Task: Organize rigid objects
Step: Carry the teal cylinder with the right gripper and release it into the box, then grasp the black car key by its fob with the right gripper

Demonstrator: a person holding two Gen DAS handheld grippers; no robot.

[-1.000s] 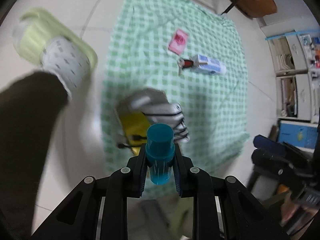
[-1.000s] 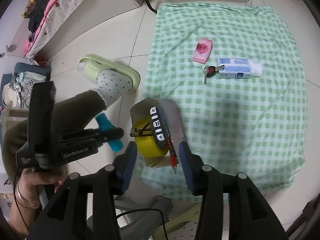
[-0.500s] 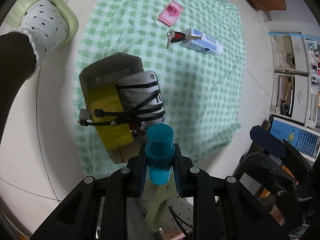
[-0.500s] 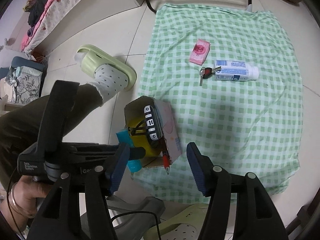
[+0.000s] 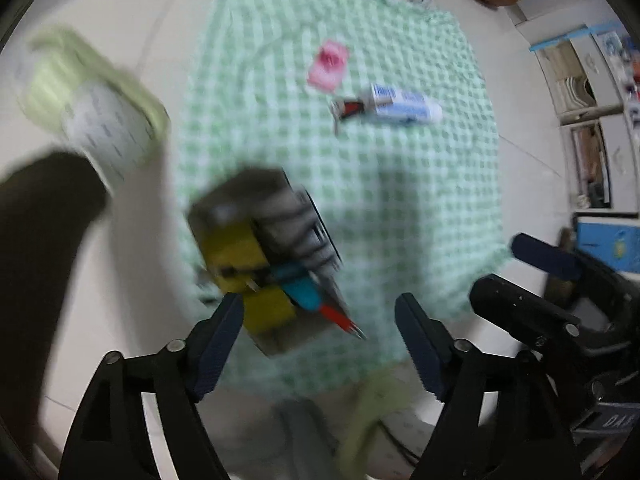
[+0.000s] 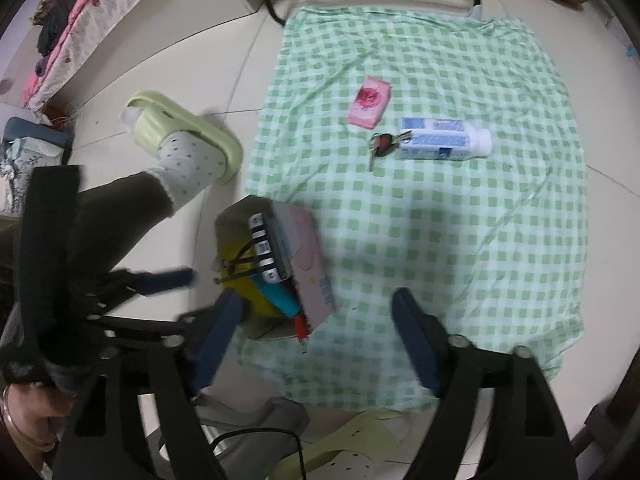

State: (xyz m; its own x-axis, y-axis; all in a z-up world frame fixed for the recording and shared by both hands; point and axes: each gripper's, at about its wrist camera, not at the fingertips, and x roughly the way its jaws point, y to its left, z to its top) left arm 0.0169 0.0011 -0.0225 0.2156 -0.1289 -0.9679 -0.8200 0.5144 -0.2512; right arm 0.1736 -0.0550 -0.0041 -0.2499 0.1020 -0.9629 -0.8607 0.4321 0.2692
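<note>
Black hand-held gripper (image 6: 316, 340), navy pads (image 6: 210, 336), apparently silver screws.

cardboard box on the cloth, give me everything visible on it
The cardboard box is small and open-topped, with a pale pink printed side and brown inner flaps. It sits on the near-left corner of the green checked cloth, partly over its edge. Packed inside are a yellow item, a white device with black buttons under a black cable, a teal cylinder and a red-tipped pen poking out. Neither gripper touches it; the left-wrist view is blurred.

Cloth (image 6: 460, 240) mid bare; box (image 6: 308, 256) blocks left edge.
</note>
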